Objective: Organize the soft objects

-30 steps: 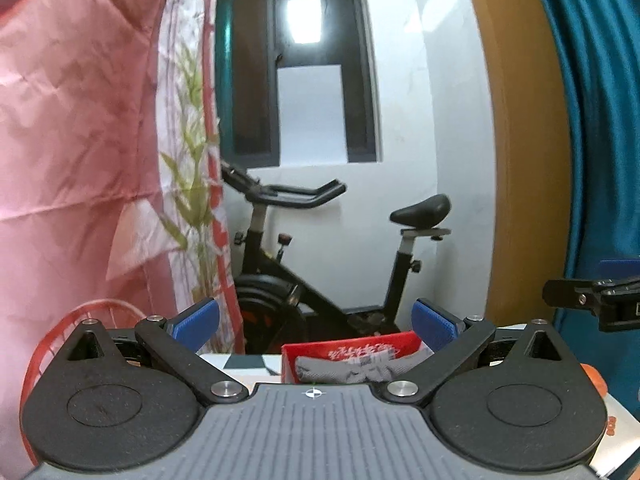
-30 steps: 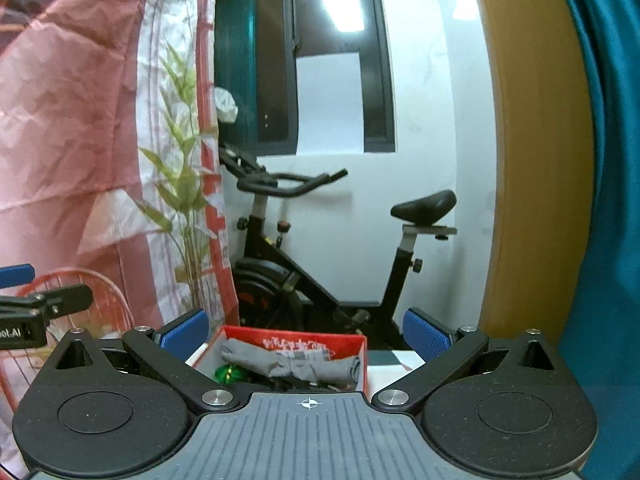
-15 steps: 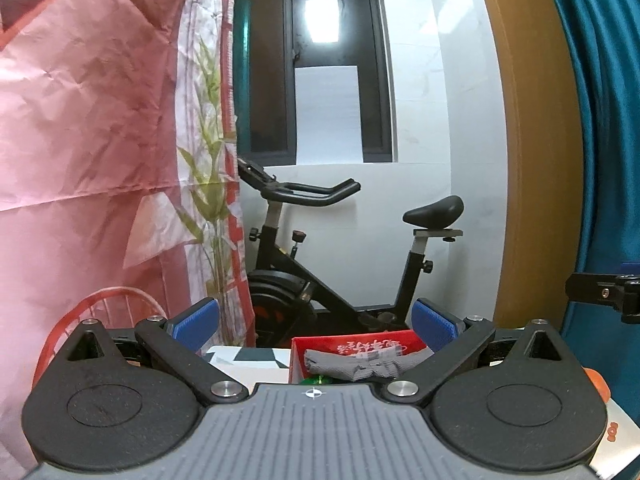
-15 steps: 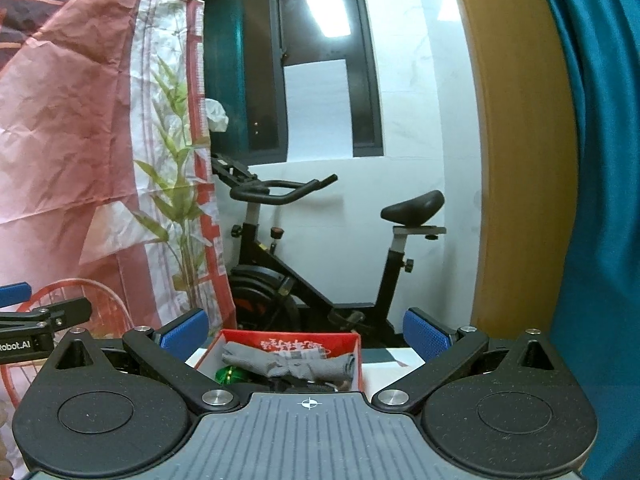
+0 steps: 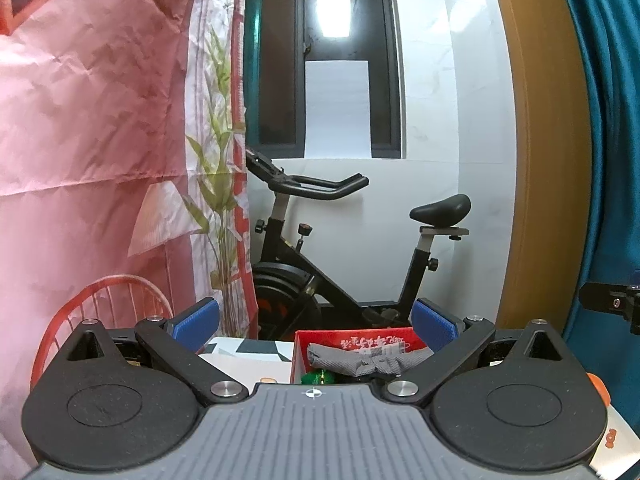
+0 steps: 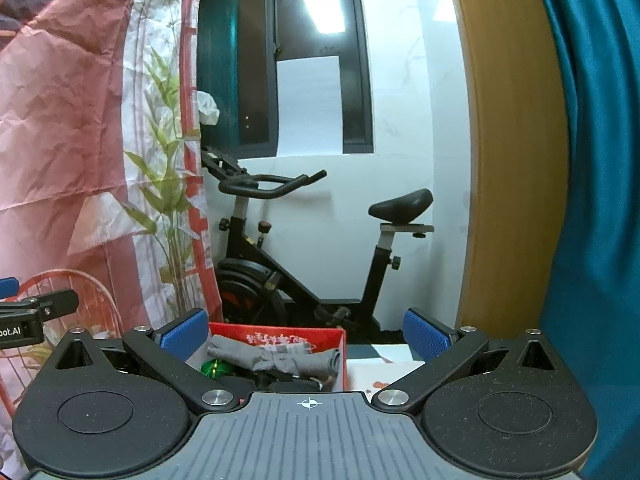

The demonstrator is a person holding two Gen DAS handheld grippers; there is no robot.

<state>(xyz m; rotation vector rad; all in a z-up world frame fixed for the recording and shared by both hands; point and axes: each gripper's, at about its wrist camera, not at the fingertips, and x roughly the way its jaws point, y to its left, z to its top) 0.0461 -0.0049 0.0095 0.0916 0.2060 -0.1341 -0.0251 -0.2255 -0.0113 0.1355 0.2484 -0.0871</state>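
Both views drifted slightly; grey cloth [image 5: 360, 362] lies crosswise in red box [image 5: 360, 338].

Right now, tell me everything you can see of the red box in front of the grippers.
The red box is an open-topped carton, apparently cardboard, with white printed characters on its inner back wall. It sits upright on a pale patterned surface, ahead of both open grippers and untouched by their fingers. Draped across its contents lies a crumpled grey cloth; beside that, a shiny green object and darker items too hidden to identify. An exercise bike stands behind it.
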